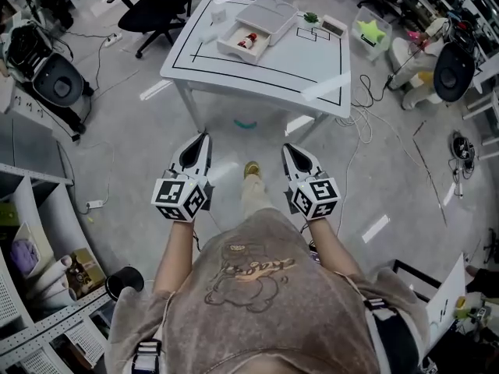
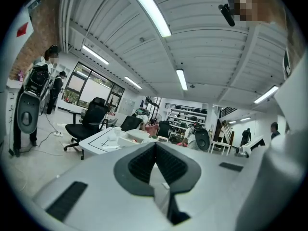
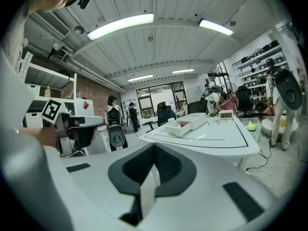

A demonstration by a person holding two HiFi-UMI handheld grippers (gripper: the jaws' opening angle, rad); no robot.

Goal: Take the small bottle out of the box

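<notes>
Well apart from the surface (image 1: 257, 72), the person stands on bare floor (image 1: 140, 139), with open room between both hands and the surface's near edge.

At the far left, shelves (image 1: 31, 232) crowd the person's side. A black chair (image 1: 160, 10) stands by the surface's left corner.

The left hand-held gripper (image 1: 203, 140) points at the surface. Its jaws are clenched together with nothing between them, as the left gripper view shows (image 2: 155, 148).

On the surface, a black outline runs just inside the edges. The box (image 1: 234, 50) sits toward the far left part, inside that outline, and the bottle (image 1: 249, 40), red and white, lies in it. A white case (image 1: 269, 12) lies just beside the box, and a small clock (image 1: 334, 26) stands further right, near the far edge. The near half of the surface is bare.

The right hand-held gripper (image 1: 287, 148) is level with the left one, also clenched and empty (image 3: 153, 150).

Right of the surface, cables (image 1: 362, 100) trail over the floor, and a bin (image 1: 372, 31) stands beside the right edge.
</notes>
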